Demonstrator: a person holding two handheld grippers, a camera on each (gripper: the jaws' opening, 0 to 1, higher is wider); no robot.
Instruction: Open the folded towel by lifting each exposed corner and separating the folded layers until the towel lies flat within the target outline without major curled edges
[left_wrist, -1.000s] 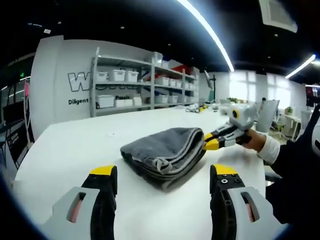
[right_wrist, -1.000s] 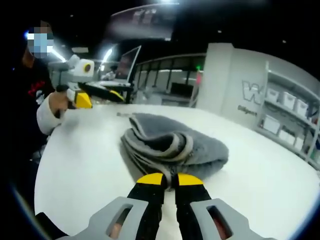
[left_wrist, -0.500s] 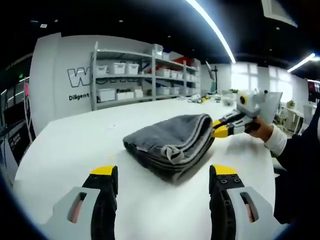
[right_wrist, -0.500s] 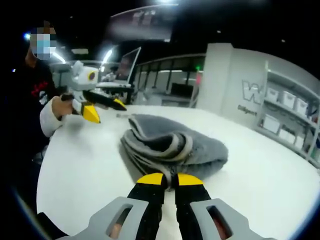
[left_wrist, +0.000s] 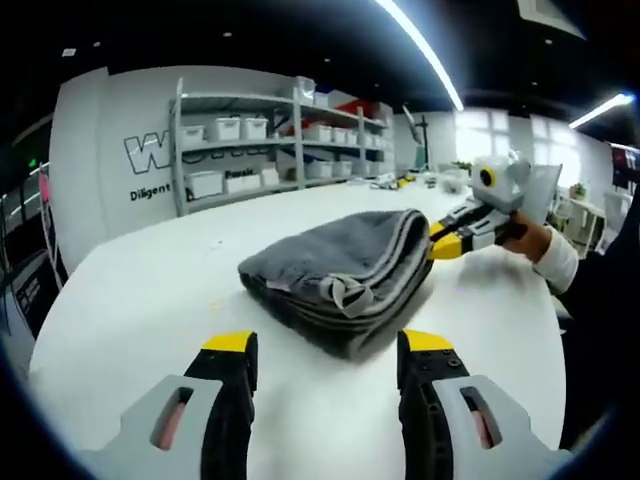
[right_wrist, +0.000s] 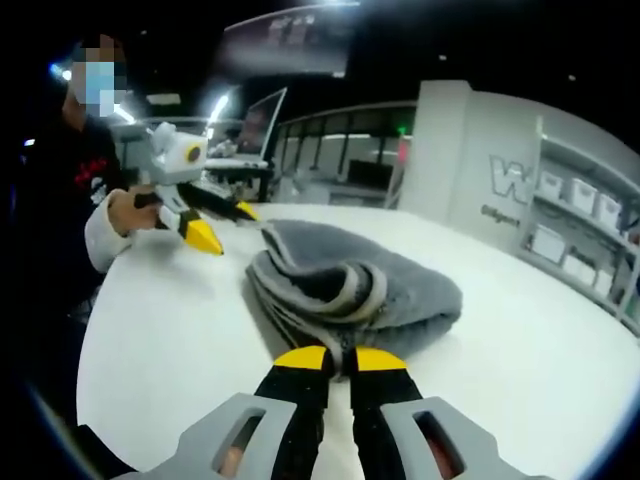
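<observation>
The grey towel (left_wrist: 340, 275) sits folded mid-table (left_wrist: 140, 310), no outline that I can see. The right gripper (right_wrist: 340, 360), jaws pressed together, pinches the hem at six o'clock in its own view. The left gripper (left_wrist: 325, 345) hangs spread, just short of the fold. If the right one lifts now, I'd expect the whole bundle to drag along unopened.

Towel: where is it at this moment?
The folded grey towel lies bunched mid-table, just beyond the open left gripper in the left gripper view. The right gripper is shut on its near edge.
</observation>
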